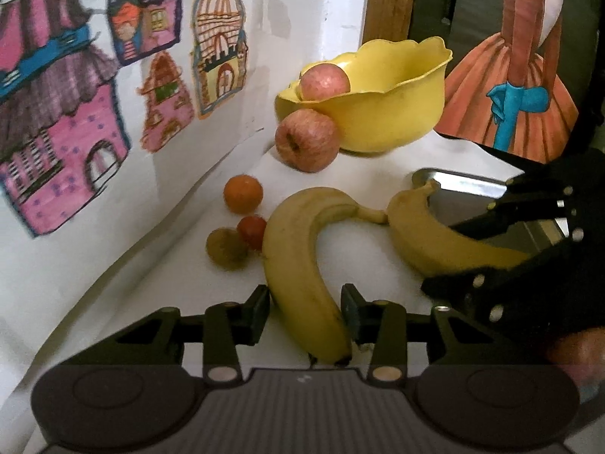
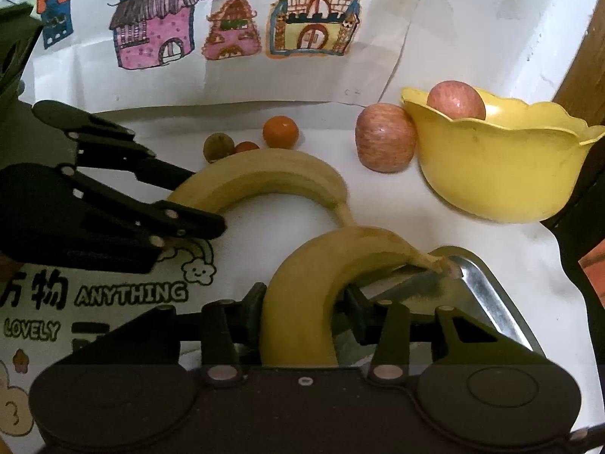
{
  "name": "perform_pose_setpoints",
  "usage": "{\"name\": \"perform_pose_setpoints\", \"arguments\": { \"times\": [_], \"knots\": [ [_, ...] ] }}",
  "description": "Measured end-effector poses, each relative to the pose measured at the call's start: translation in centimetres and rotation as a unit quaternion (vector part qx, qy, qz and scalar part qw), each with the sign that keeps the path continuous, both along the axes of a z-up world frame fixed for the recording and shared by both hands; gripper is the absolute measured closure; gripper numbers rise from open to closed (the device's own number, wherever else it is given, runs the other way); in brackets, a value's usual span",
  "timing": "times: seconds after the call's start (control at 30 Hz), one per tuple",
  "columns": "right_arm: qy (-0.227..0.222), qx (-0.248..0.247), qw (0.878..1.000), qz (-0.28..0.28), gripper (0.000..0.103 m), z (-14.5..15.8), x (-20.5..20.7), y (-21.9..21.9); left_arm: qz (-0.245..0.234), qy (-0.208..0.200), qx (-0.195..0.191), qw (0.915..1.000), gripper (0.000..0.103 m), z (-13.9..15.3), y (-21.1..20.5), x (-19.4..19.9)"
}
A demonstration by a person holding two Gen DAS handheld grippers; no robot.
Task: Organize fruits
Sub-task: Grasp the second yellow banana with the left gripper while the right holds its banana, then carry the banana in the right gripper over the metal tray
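1. While both bananas lie on the white bench, the left hand-held gripper (image 1: 305, 312) has its fingers against either side of one banana (image 1: 302, 261), grasping its lower end.
2. The right hand-held gripper (image 2: 302, 314) is clamped on the second banana (image 2: 314, 295), whose stem tip rests on the corner of a metal tray (image 2: 487, 295).
3. The yellow bowl (image 2: 503, 174) stands beyond the tray, with one apple (image 2: 455, 104) inside.
4. A second apple (image 2: 385, 143) sits on the bench, touching the bowl's outer wall.
5. An orange (image 2: 280, 131), a small red fruit (image 2: 246, 146) and a brownish fruit (image 2: 218, 146) lie well left of the bowl, near the wall.
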State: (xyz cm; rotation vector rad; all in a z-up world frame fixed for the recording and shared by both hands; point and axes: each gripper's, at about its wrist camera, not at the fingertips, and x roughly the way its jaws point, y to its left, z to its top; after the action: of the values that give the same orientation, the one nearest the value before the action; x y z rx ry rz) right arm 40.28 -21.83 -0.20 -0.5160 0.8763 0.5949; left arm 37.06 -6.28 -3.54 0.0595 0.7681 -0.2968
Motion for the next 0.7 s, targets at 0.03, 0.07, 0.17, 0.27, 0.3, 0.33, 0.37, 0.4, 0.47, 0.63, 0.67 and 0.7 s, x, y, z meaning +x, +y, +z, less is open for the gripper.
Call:
{"name": "perform_pose_setpoints", "arguments": {
  "times": [0.03, 0.07, 0.17, 0.27, 0.3, 0.33, 0.37, 0.4, 0.47, 0.63, 0.67, 0.7],
  "knots": [
    [0.000, 0.001, 1.000, 0.002, 0.058, 0.1, -0.1, -0.1, -0.002, 0.002, 0.001, 1.0000, 0.058, 0.1, 0.2, -0.4],
    [0.001, 0.002, 1.000, 0.003, 0.058, 0.1, -0.2, -0.1, -0.005, 0.004, 0.002, 1.0000, 0.058, 0.1, 0.5, -0.7],
    [0.003, 0.008, 1.000, 0.000, 0.057, 0.1, 0.1, -0.1, -0.011, 0.005, 0.003, 0.9999, 0.057, 0.2, 1.1, -1.1],
    [0.006, 0.011, 1.000, -0.010, 0.054, -0.1, 0.4, 0.2, -0.006, -0.002, 0.005, 1.0000, 0.054, 0.3, 1.0, -0.8],
    [0.005, 0.012, 1.000, -0.011, 0.053, -0.2, 0.5, 0.2, -0.003, -0.008, 0.006, 0.9999, 0.051, 0.4, 0.9, -0.7],
    [0.005, 0.011, 1.000, -0.011, 0.052, -0.3, 0.6, 0.3, -0.003, -0.013, 0.007, 0.9999, 0.048, 0.5, 0.8, -0.5],
    [0.004, 0.011, 1.000, -0.013, 0.051, -0.4, 0.7, 0.3, -0.003, -0.017, 0.006, 0.9998, 0.047, 0.5, 0.8, -0.3],
    [0.004, 0.011, 1.000, -0.014, 0.050, -0.4, 0.8, 0.4, -0.001, -0.020, 0.006, 0.9998, 0.044, 0.5, 0.7, 0.0],
    [0.004, 0.012, 1.000, -0.015, 0.048, -0.5, 1.0, 0.4, 0.004, -0.020, 0.007, 0.9998, 0.044, 0.4, 0.4, 0.8],
    [0.003, 0.013, 1.000, -0.018, 0.045, -0.8, 1.5, 0.6, 0.011, -0.005, 0.010, 0.9999, 0.047, -0.4, -0.3, 2.4],
    [0.002, 0.013, 1.000, -0.019, 0.045, -0.8, 1.5, 0.6, 0.012, -0.008, 0.012, 0.9998, 0.049, -0.5, -0.3, 2.4],
    [0.000, 0.012, 1.000, -0.020, 0.046, -0.8, 1.5, 0.7, 0.013, -0.010, 0.015, 0.9998, 0.054, -0.5, -0.5, 2.4]
  ]
}}
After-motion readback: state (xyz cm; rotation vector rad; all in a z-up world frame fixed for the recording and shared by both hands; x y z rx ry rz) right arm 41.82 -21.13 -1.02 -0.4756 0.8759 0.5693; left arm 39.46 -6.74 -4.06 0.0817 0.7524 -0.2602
